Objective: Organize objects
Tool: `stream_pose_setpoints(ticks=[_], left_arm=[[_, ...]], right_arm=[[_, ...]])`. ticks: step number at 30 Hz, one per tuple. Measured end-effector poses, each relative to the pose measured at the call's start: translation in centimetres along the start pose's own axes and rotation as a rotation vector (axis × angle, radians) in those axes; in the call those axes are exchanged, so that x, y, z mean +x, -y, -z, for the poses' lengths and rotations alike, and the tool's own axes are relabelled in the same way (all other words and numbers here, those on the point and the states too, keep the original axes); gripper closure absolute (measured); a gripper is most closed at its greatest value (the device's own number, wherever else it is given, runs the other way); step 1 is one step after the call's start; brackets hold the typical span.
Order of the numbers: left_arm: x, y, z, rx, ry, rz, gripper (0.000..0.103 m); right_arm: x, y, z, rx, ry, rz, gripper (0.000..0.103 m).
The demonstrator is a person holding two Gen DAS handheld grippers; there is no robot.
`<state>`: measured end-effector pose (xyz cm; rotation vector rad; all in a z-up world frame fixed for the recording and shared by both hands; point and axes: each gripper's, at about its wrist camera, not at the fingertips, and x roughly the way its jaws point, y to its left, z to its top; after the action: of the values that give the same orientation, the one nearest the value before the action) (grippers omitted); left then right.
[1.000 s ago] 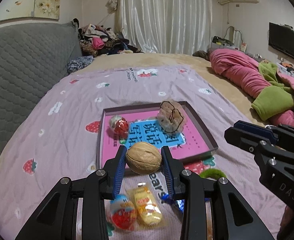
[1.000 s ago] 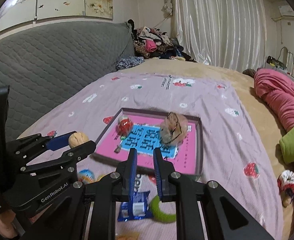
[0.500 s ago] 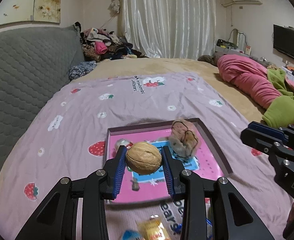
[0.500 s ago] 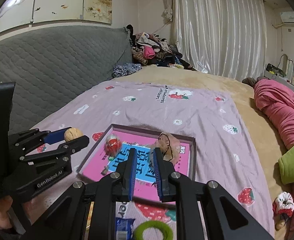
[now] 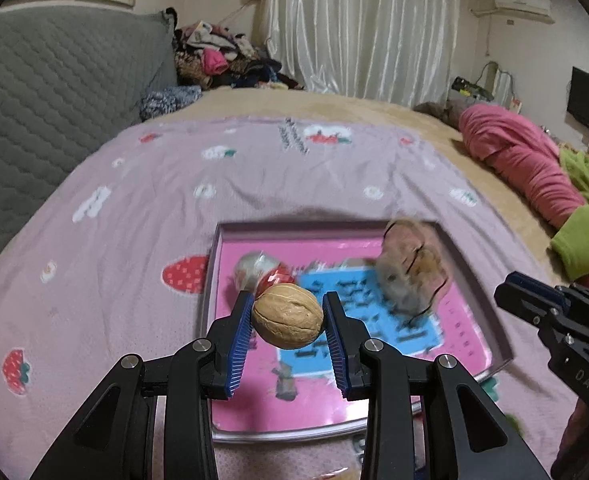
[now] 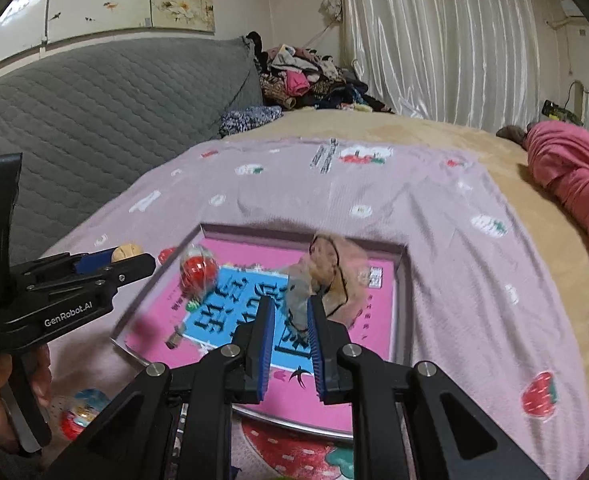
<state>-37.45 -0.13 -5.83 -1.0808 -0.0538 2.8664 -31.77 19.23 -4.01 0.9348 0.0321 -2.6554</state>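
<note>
Jaws of left gripper (image 5: pixel 287 322) clamping tan, wrinkled walnut (image 5: pixel 287 321), above pink tray (image 5: pixel 470 276)

Each camera sits behind its own tongs, looking forward and slightly down across the bed toward the curtained window. Both hang close above the pink tray (image 5: pixel 474 280) (image 6: pixel 400 280), which the two views share; the left tongs (image 5: pixel 287 320) (image 6: pixel 134 258) enter the right view's left edge, and the right tongs (image 6: pixel 288 320) (image 5: pixel 510 286) the left view's right edge.
</note>
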Motion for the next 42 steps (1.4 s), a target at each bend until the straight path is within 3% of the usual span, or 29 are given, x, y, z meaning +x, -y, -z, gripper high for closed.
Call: stream_pose_setpoints(ticks=[8,17,30,32,34,42], left_arm=[[3.4,-0.7,1.3,0.023,-0.077,0.010,0.067],[6.0,-1.7,2.1,-0.010,-0.175,0.046,0.067],[8.0,-2.2,3.0,-0.042,-0.257,0.085,0.066],[8.1,-2.3,3.1,-0.048,-0.261,0.082,0.063],[8.1,-2.5,3.0,-0.050,-0.256,0.068,0.051],[7.3,-2.8,2.6,-0.061,-0.237,0.064,0.047]], right_arm=[[3.8,-0.1,1.3,-0.017,-0.045,0.002,0.086],[4.6,-0.6,1.8,-0.039,-0.069,0.007,0.086],[6.1,-0.7,2.3,-0.041,-0.115,0.030,0.086],[6.2,-0.7,2.3,-0.042,-0.117,0.032,0.086],[6.1,-0.7,2.3,-0.044,-0.115,0.035,0.086],[5.8,-0.7,2.2,-0.040,-0.103,0.036,0.085]])
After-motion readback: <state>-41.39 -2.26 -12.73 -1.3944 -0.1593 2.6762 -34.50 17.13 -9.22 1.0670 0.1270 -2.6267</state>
